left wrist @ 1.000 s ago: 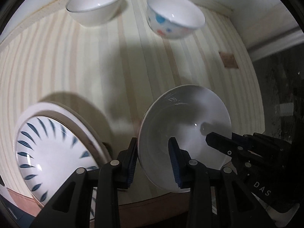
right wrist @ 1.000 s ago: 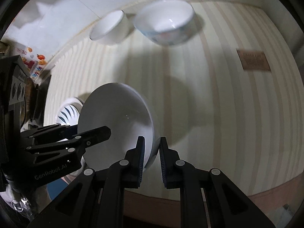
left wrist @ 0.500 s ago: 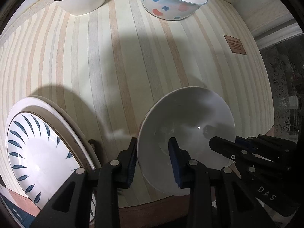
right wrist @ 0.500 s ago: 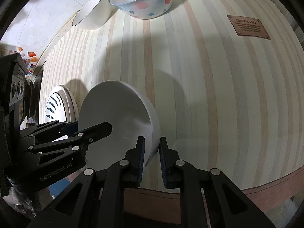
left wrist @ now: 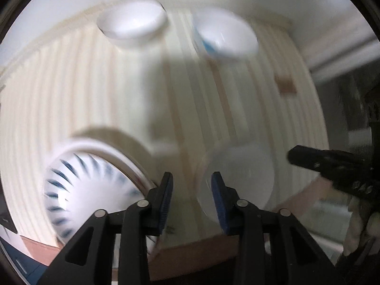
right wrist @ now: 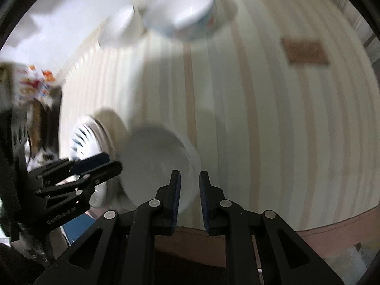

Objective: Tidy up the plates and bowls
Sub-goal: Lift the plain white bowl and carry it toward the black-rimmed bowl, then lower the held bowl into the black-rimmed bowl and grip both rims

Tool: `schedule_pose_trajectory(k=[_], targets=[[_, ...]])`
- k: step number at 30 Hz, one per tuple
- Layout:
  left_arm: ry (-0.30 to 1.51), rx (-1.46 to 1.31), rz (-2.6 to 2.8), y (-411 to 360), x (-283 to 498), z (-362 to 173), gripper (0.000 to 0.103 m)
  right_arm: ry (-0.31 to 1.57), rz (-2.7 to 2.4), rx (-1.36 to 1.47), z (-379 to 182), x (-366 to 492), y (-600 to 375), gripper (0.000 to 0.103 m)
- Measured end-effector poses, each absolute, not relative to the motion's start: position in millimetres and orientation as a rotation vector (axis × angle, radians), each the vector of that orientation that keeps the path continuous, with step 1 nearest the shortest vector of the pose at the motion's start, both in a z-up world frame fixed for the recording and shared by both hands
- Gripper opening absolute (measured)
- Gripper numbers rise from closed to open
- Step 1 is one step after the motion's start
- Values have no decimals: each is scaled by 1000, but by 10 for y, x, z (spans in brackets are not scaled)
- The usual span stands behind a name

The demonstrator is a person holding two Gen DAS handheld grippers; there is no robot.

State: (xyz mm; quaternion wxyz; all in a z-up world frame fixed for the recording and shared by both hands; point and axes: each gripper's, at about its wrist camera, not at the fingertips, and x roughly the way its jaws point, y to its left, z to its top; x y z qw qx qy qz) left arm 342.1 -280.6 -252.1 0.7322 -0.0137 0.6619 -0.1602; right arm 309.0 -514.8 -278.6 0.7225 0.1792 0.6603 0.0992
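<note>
A plain white bowl (left wrist: 239, 178) (right wrist: 156, 166) rests on the striped tablecloth (right wrist: 273, 118) near the front edge. My left gripper (left wrist: 192, 185) hovers over its left rim, jaws opening, with the pads clear of the rim. My right gripper (right wrist: 189, 190) straddles the opposite rim, also opening, and its pads do not press the wall. Each gripper shows in the other's view: the right gripper (left wrist: 320, 163) and the left gripper (right wrist: 95, 166). A blue-leaf plate (left wrist: 90, 190) (right wrist: 83, 140) lies just left of the bowl. The frames are motion-blurred.
At the back stand a white bowl (left wrist: 133, 21) (right wrist: 118, 26) and a bowl with coloured spots (left wrist: 225, 35) (right wrist: 185, 11). A brown label (right wrist: 305, 52) lies on the cloth to the right. The table's front edge (right wrist: 332, 223) runs close below the grippers.
Both grippers have widened off the white bowl's rim and pulled up, so the bowl looks smaller and lower. The bowl stays on the cloth beside the plate.
</note>
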Motion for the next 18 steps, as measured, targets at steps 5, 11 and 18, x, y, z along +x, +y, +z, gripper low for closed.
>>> schedule_pose_trajectory(k=[5, 11, 18], targets=[[1377, -143, -219, -2328, 4266, -2432, 41, 1290, 298, 352, -2352, 3918, -4964, 53], [1424, -295, -125, -1888, 5176, -2814, 41, 1266, 334, 298, -2614, 5051, -4444, 53], [1498, -331, -158, -1891, 5644, -3199, 38, 1375, 307, 240, -3136, 5752, -4063, 40]])
